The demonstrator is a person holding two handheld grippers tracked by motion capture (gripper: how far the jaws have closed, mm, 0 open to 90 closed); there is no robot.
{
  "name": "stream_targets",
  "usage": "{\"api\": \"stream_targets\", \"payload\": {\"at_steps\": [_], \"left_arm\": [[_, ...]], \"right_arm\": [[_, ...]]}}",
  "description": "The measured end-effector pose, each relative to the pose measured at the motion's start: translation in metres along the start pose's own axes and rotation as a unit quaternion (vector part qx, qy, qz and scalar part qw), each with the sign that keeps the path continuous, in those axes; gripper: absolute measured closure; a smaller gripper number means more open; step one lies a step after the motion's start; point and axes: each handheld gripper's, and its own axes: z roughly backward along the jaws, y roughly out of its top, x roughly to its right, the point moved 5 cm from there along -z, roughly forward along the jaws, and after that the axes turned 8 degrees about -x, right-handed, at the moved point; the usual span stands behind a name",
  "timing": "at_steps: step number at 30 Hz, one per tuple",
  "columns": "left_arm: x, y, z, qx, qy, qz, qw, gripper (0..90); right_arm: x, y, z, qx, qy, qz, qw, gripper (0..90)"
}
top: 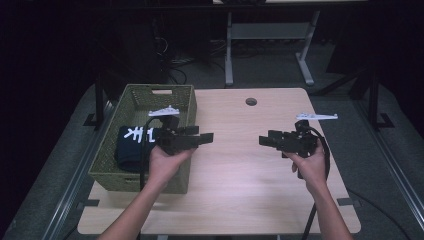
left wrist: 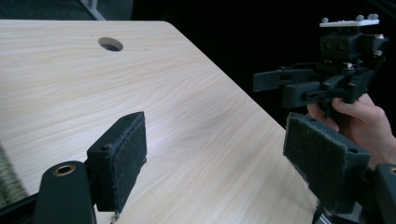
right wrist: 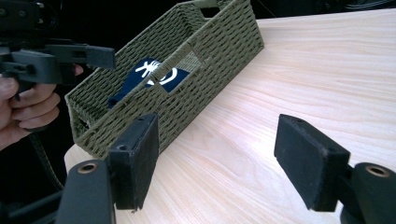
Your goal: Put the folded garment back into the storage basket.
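A: Both tongs, the left gripper (top: 207,136) and right gripper (top: 264,140), gape wide, gripping nothing.

B: Why?

A: Seemingly finished: the navy cloth (top: 134,149) lies inside the basket (top: 111,150), left of them.

**Colours on the Table**

The table (top: 240,165) is pale wood, light tan with thin wavy lines running along it. It has one small dark round hole (top: 251,101).

The basket (top: 131,102) is olive green. It is woven, so its sides show rows of little bumps and dark gaps.

Inside the basket lies a dark blue cloth (top: 131,150) with white marks on it.

The left gripper (top: 205,138) is black. The right gripper (top: 265,140) is black too. Their pads (left wrist: 130,158) are black and look fuzzy. Each gripper has a light grey plate (top: 316,117) on top and a small brass-coloured ring (left wrist: 64,170) near its pad.

The floor (top: 280,80) beyond the table is grey.
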Motion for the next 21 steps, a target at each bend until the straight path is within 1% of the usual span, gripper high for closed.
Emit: {"api": "stream_targets", "payload": {"at_steps": [3, 11, 13, 15, 21], "left_arm": [[0.004, -0.001, -0.002, 0.000, 0.000, -0.005, 1.0000, 21.1], [0.016, -0.004, -0.011, -0.001, -0.009, -0.014, 0.9999, 20.9], [0.019, -0.005, -0.014, -0.001, -0.011, -0.014, 0.9998, 20.9], [0.021, -0.006, -0.017, -0.003, -0.011, -0.018, 0.9998, 21.0], [0.028, -0.011, -0.025, -0.007, -0.015, -0.022, 0.9996, 20.9]], "right_arm": [[0.003, -0.003, 0.002, 0.000, -0.003, -0.002, 1.0000, 30.6], [0.012, -0.014, 0.010, -0.008, -0.013, -0.011, 0.9998, 30.5], [0.013, -0.016, 0.012, -0.006, -0.016, -0.014, 0.9998, 30.4], [0.014, -0.017, 0.015, -0.003, -0.016, -0.014, 0.9998, 30.4], [0.019, -0.025, 0.021, -0.002, -0.021, -0.022, 0.9995, 30.4]]}}
